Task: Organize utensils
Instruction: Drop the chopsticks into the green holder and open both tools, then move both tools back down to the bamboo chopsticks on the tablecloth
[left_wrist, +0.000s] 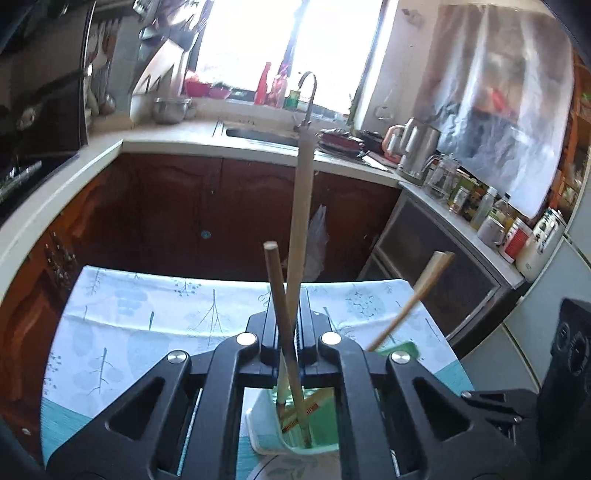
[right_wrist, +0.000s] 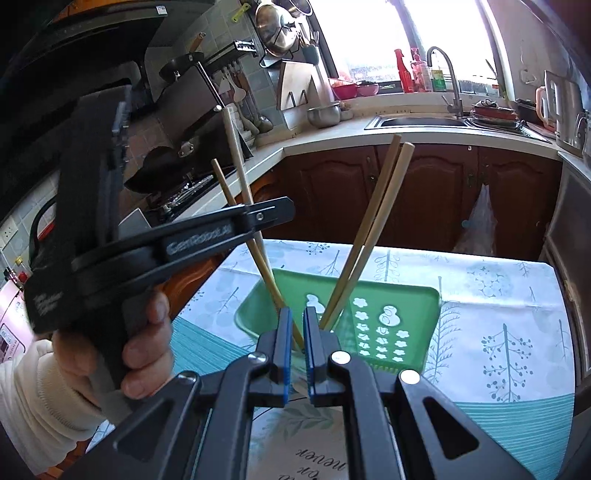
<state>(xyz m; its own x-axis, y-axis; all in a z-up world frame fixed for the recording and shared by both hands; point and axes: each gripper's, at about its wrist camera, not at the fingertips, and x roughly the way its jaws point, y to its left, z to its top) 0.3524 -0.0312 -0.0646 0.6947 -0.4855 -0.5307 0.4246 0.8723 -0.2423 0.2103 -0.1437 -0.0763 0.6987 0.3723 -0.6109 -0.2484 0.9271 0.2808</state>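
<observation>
The chopsticks (left_wrist: 291, 332) are standing tips-down in the green holder (right_wrist: 406, 306) on the tablecloth (right_wrist: 517, 314), with the left gripper (left_wrist: 288, 332) clamping two while the right gripper (right_wrist: 297, 332) is waiting just above, jaws slightly apart and empty. Releasing too high is risking sticks toppling out or tipping the light holder. The holder's base is hiding behind both grippers, so how the tips are seating cannot be told.
</observation>
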